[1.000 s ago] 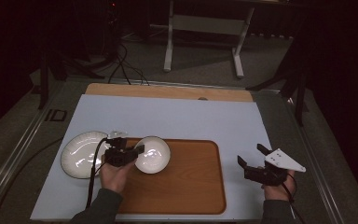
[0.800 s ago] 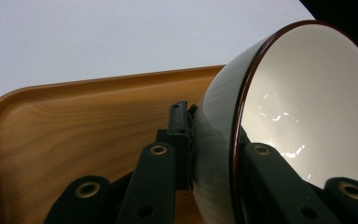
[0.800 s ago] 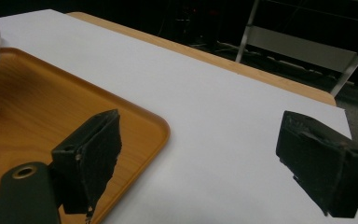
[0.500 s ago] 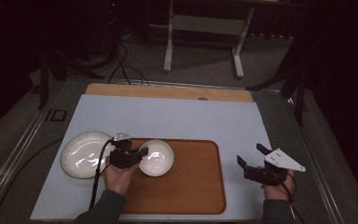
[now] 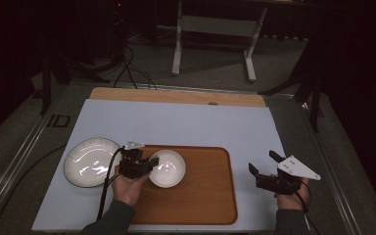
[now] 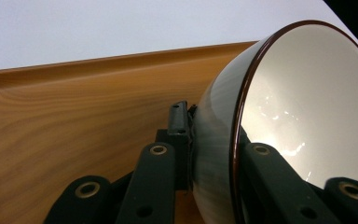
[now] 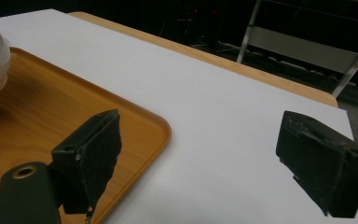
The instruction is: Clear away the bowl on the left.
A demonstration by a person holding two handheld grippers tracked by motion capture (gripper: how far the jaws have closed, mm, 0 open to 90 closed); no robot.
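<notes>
Over tray [image 5: 200,196], left part | bowl [image 5: 166,168] clamped at rim by left gripper [image 5: 147,165] | right gripper [image 5: 264,164] held spread, empty | plate [image 5: 90,161] left of tray | bowl judged not yet released

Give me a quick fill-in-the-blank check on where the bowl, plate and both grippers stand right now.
1. The left gripper is shut on the rim of the ____.
2. The bowl is over the wooden ____.
3. The plate lies on the white mat, to the ____ of the tray in the high view.
4. The right gripper holds nothing; its jaws are ____.

Missing words: bowl; tray; left; open
</notes>
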